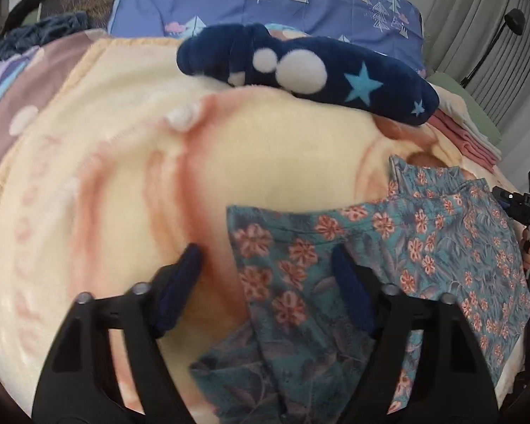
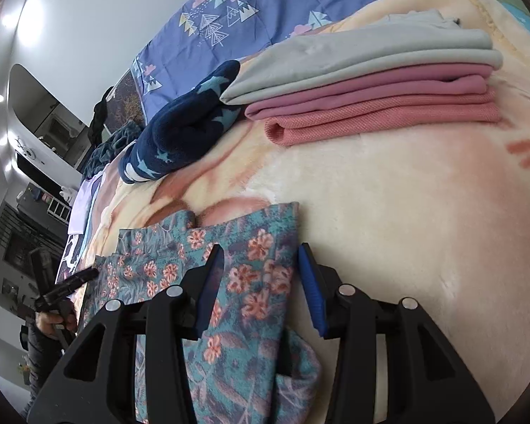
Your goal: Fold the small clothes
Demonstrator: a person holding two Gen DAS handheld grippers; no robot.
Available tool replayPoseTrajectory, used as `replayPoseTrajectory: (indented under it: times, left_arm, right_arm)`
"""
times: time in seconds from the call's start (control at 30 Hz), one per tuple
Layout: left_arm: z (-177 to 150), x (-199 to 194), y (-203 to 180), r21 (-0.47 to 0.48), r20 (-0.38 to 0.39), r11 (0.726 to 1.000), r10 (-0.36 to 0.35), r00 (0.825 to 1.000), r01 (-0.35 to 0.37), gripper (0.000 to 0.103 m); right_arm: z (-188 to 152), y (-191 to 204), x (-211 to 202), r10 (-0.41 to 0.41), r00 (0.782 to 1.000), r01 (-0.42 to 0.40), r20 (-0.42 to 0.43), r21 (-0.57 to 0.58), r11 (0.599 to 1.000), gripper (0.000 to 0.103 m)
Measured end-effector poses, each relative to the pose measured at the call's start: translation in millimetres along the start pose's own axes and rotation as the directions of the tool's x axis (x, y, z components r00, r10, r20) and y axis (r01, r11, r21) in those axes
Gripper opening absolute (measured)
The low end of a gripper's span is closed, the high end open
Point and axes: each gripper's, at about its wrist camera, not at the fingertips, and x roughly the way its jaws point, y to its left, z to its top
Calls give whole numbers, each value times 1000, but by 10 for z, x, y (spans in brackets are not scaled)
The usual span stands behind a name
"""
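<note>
Grippers [image 1: 266,275] [image 2: 261,275] (both parted) straddle floral garment [image 1: 300,265] edges.

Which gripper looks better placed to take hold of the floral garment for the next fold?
Probably the right gripper: the floral garment fills the gap between its open jaws. The left gripper straddles only the garment's edge, one finger over the bare blanket.

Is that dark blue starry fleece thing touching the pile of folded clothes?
Touching. In the right wrist view the navy star fleece presses against the folded stack, its end tucked against the grey top layer with no blanket showing between them.
</note>
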Motion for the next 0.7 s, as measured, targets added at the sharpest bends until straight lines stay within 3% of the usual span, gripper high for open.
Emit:
replayPoseTrajectory:
  times: [0.03, 0.07, 0.2, 0.3, 0.4, 0.5, 0.57, 0.63, 0.7]
  left_arm:
    - [-3, 1, 30, -26, 11, 999, -39, 999, 39, 14]
    - [17, 0, 48, -46, 15, 996, -82, 997, 82, 5]
    - [50, -513, -127, -9, 184, 997, -79, 980, 82, 5]
    - [93, -833, -230, 46, 256, 997, -73, 964, 63, 5]
    - [169, -742, -219, 58, 239, 998, -12, 971, -2, 12]
    - [159, -320, -133, 52, 153, 995, 77, 985, -86, 24]
    - [91, -104, -41, 23, 92, 995, 98, 991, -101, 28]
    - [32, -76, -18, 19, 97, 996, 89, 991, -92, 31]
    - [8, -152, -22, 18, 113, 996, 80, 990, -82, 43]
  right_arm:
    - [7, 18, 11, -1, 1000, 1, -1, -8, 1000, 12]
    - [14, 50, 20, 2, 1000, -2, 0, -21, 1000, 4]
    - [61, 223, -240, 70, 993, -61, 98, -95, 994, 4]
    - [154, 304, -414, 111, 982, -93, 155, -123, 988, 4]
    - [278, 259, -196, 54, 992, -42, 112, -105, 994, 5]
    - [267, 85, 181, -62, 998, 62, 14, -53, 997, 7]
    - [194, -23, 237, -55, 998, 55, 6, -19, 998, 8]
    - [151, -81, 154, -29, 999, 29, 28, -2, 1000, 8]
    - [145, -104, 92, -29, 999, 29, 39, -5, 1000, 8]
